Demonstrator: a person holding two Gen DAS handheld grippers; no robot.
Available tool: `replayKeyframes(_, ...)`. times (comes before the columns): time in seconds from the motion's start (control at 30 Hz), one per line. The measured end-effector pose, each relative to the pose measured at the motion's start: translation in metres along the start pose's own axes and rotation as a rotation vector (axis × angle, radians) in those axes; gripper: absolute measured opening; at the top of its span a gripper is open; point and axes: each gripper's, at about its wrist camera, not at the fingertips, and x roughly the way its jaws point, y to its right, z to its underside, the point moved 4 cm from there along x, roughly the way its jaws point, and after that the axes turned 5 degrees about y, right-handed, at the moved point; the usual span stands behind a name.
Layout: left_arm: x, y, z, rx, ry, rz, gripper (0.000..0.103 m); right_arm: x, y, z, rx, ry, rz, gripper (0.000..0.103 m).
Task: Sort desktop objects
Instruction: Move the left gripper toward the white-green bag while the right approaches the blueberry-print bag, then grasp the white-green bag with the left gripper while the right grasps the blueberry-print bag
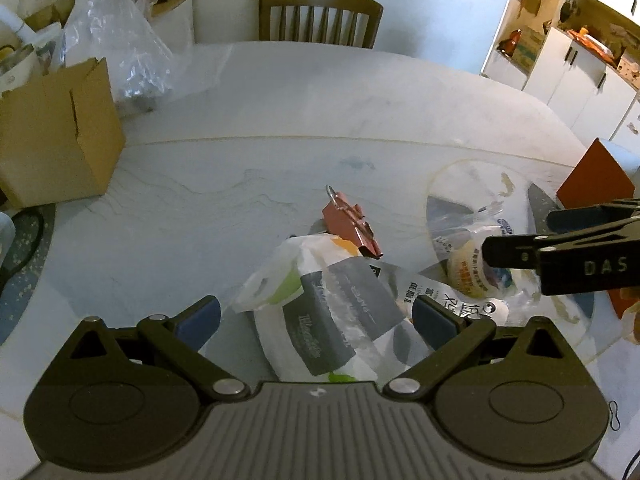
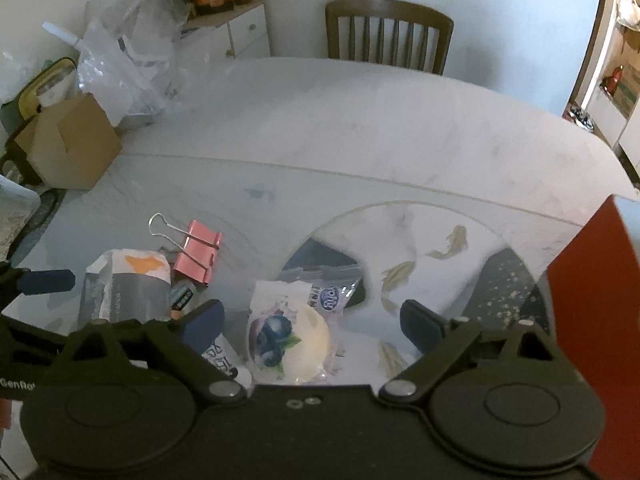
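Left gripper [image 1: 316,316] spread wide astride the grey-banded packet [image 1: 332,320], right gripper [image 2: 312,322] spread astride the blueberry packet [image 2: 288,336], neither pinching.

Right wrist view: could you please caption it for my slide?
Open right claw poised over a blueberry snack packet beside a pink binder clip.

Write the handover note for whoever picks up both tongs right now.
Left tongs: open, empty, above the grey-and-white packet.
Right tongs: open, empty, jaws either side of the blueberry snack pack, pads not touching it.
Pink binder clip lies on the table just beyond the packets. Cardboard box stands at the far left, red box at the right edge.
Done: nothing visibly sorted yet.
Left: pick up the packets and clip and sort them; destination unclear from these views.
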Motion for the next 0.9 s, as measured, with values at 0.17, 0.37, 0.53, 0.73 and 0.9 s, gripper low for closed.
replayKeyframes(0.17,0.009,-0.003,0.001,-0.026,-0.026,0.001,0.102,0.016,-0.001,0.001,0.025,-0.032,0.004,0.088)
replayKeyframes(0.37,0.019,-0.005,0.007,-0.038,-0.063,0.013,0.102,0.029,0.002,0.007,0.041,-0.074,0.011,0.082)
replayKeyframes(0.53,0.020,-0.008,0.009,-0.058,-0.071,0.026,0.093,0.030,0.004,0.009,0.076,-0.093,-0.024,0.073)
replayKeyframes(0.73,0.019,-0.010,0.010,-0.077,-0.072,0.041,0.086,0.034,0.004,0.011,0.091,-0.123,-0.044,0.068)
replayKeyframes(0.9,0.017,-0.012,0.010,-0.090,-0.066,0.047,0.081,0.035,0.004,0.011,0.105,-0.132,-0.055,0.057)
